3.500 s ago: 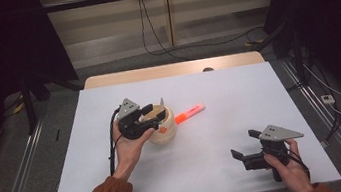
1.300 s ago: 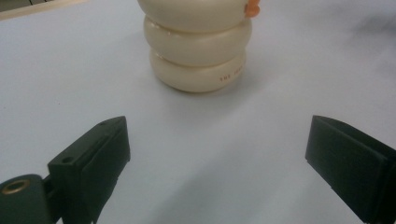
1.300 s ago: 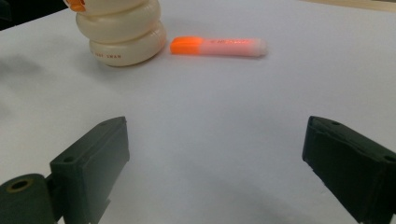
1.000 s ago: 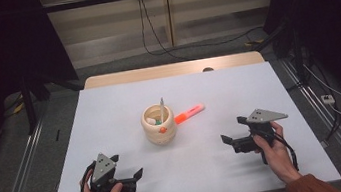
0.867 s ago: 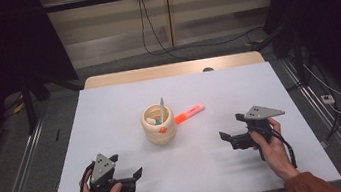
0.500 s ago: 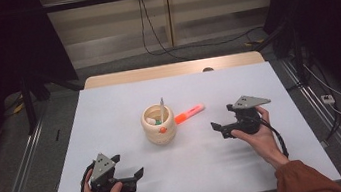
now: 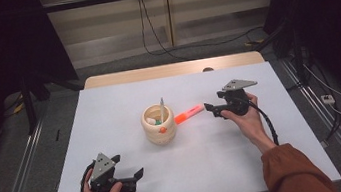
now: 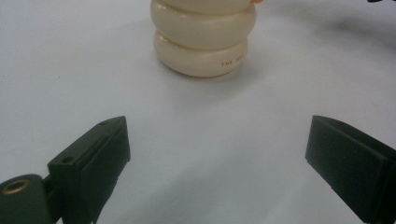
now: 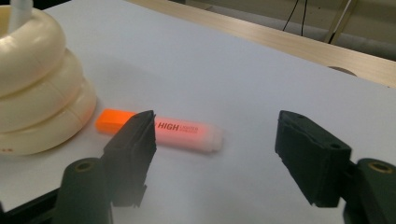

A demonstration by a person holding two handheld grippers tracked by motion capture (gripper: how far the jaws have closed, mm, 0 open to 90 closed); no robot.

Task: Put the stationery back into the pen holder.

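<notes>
- I am in the approach step: my right gripper (image 7: 212,110), right of centre in the high view, is closing in on the orange highlighter (image 7: 189,114), which lies flat on the white table (image 7: 110,109) with its orange cap end just beside the cream ribbed holder (image 7: 159,125).
- In the right gripper view the highlighter (image 9: 159,130) sits across the middle of the frame; the jaws stand spread with nothing pinched, have just been closing, and the near jaw overlaps the cap end.
- I judge the next move calls for bringing the jaws down around the barrel's middle, squaring them across it, clear of the holder (image 9: 35,84) at the left edge, then pinching.
- My left gripper (image 7: 137,176) rests low left in the high view, jaws spread wide and empty, pointing at the holder (image 8: 204,39) at the top of its own view.
- Hard to make out: the holder's contents, a pale upright stick and small round bits, are too small to name; its rim is cut off in both gripper views, and the small print on the highlighter is blurred.
</notes>
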